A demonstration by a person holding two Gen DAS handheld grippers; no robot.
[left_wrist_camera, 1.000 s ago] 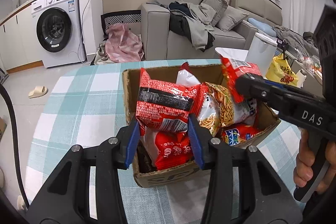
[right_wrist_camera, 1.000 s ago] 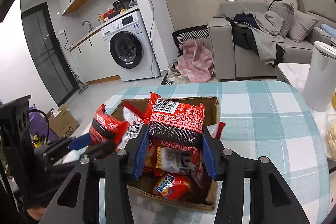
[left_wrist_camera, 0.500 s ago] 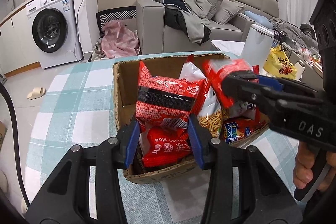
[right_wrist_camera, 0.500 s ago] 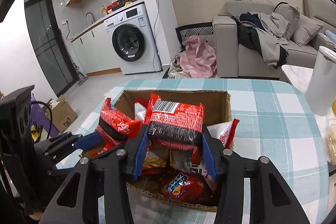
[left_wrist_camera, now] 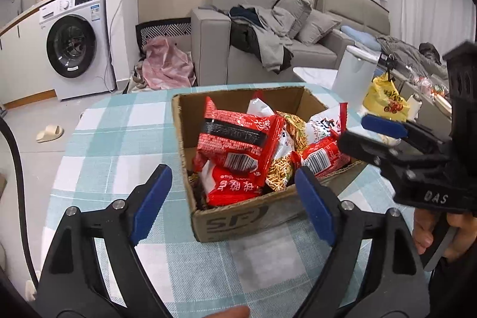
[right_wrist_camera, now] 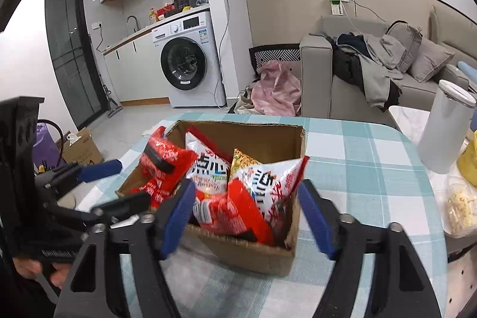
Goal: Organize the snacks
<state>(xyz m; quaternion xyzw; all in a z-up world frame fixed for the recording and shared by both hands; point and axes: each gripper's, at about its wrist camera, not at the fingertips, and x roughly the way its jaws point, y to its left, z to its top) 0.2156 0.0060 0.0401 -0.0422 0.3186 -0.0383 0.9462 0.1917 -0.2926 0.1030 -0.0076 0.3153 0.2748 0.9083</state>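
A cardboard box (left_wrist_camera: 238,221) (right_wrist_camera: 253,254) stands on the teal checked tablecloth (left_wrist_camera: 119,139) (right_wrist_camera: 357,169), filled with several snack packets. A red-and-black packet (left_wrist_camera: 235,143) (right_wrist_camera: 162,166) leans at its left side. A second red packet (right_wrist_camera: 220,212) (left_wrist_camera: 320,155) lies at the near right beside white packets (right_wrist_camera: 268,184). My left gripper (left_wrist_camera: 232,204) is open and empty just in front of the box. My right gripper (right_wrist_camera: 247,216) is open and empty over the box's near edge; it shows at the right of the left wrist view (left_wrist_camera: 384,136).
A white cylindrical bin (right_wrist_camera: 444,127) and a yellow bag (left_wrist_camera: 384,102) stand right of the table. A clear tub of snacks (right_wrist_camera: 460,207) sits at the right edge. Sofa with clothes (left_wrist_camera: 268,37), washing machine (right_wrist_camera: 187,64) and a floor box (right_wrist_camera: 82,149) lie beyond.
Both grippers have opened and let go of their red packets, which now rest in the box. Both grippers have pulled back toward the box's near side.
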